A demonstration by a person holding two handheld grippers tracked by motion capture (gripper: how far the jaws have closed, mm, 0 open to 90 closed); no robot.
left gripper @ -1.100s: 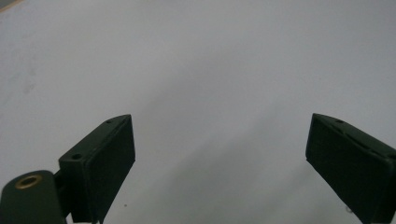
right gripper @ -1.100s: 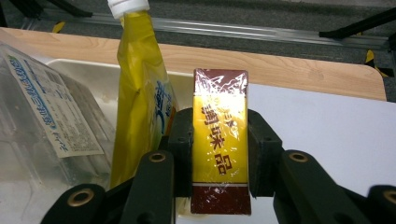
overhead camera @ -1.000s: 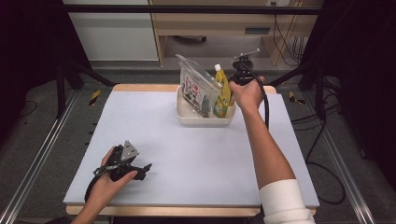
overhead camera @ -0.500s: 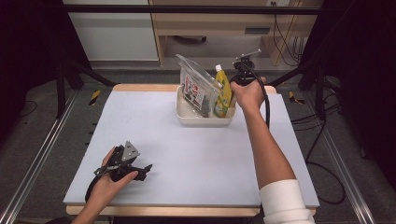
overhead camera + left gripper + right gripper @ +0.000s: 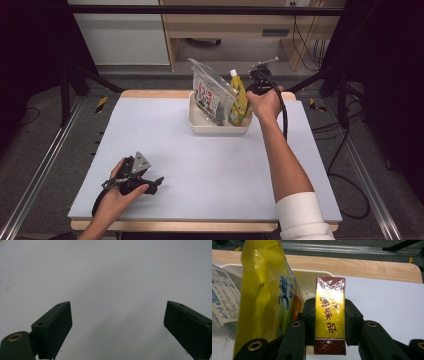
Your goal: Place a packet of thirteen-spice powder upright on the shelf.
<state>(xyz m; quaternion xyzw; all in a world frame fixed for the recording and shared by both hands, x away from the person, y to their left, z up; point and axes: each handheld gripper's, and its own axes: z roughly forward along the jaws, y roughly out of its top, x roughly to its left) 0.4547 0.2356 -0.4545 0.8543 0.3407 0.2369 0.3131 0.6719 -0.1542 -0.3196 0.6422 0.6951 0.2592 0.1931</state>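
White tub (image 5: 220,129) on grey table (image 5: 210,165)

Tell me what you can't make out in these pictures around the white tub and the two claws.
- Small yellow and maroon packet: in the high view, the hand hides it and the right claw shut on it.
- White tub floor: in both views, the yellow pouch and clear bag cover it.
- Left claw: its gripper view shows bare table, no nearby thing.
- Bag label print: too small in the high view.

The right gripper (image 5: 329,322) has 2 black jaws with brass-ringed screw holes and a black cable; the forearm wears a white sleeve (image 5: 302,217).
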